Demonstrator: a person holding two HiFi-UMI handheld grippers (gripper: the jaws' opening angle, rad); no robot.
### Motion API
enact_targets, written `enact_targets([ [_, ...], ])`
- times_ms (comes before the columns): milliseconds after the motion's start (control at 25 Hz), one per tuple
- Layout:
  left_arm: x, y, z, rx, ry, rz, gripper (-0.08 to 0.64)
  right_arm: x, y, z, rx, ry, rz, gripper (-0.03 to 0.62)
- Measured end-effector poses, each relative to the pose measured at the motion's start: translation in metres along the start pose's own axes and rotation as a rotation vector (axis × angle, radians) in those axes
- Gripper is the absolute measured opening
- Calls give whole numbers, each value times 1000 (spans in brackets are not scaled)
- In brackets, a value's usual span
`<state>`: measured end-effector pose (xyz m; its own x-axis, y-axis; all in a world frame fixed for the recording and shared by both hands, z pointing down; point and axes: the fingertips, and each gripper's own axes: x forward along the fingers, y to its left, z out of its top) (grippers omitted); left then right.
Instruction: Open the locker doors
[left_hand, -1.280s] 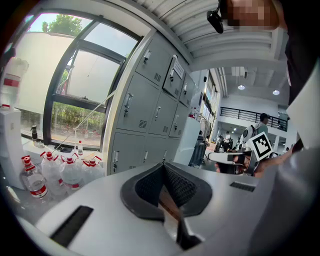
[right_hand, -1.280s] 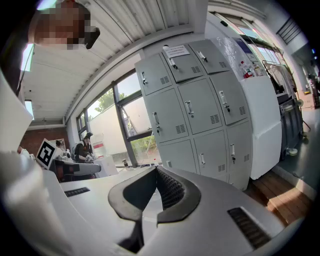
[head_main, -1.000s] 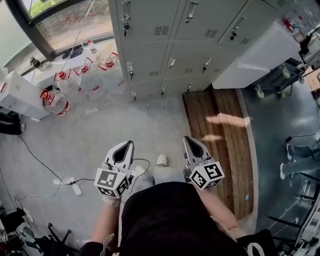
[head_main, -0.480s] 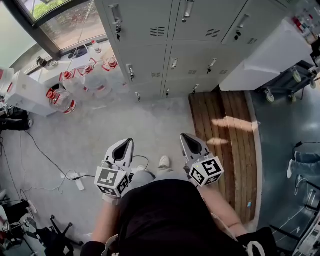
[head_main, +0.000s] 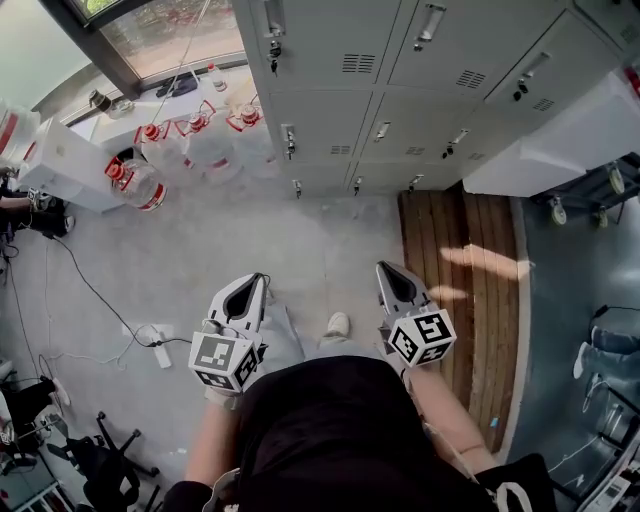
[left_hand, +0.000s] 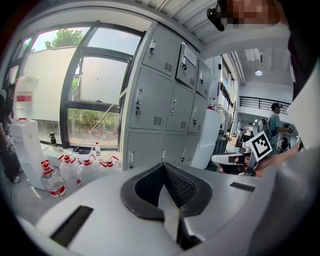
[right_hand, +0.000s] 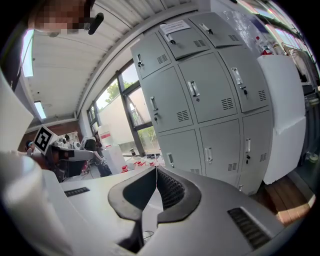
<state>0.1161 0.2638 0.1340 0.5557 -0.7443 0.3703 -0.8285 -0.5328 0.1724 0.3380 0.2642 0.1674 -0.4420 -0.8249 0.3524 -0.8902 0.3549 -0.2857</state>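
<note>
Matt painted metal lockers meet a rough concrete floor and a slatted wood platform.

You wear a black short-sleeved top, pale grey trousers and a white shoe. Your left tongs and right tongs are pale grey, wedge-shaped shells lined with black ribbed pads, with dark slots cut into the casing. Each carries a white cube printed with black square markers.
</note>
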Motion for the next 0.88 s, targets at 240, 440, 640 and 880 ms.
enact_targets([
  [240,16,78,10,-3,-7,-33,17,73,34,5,-42,52,5,29],
  [440,27,156,21,-8,4,-71,18,141,61,14,-47,91,-23,29],
  [640,31,216,23,-5,8,-110,17,201,99,22,-74,106,-44,29],
  [880,33,262,20,34,28,-149,17,256,134,16,-95,156,-24,31],
])
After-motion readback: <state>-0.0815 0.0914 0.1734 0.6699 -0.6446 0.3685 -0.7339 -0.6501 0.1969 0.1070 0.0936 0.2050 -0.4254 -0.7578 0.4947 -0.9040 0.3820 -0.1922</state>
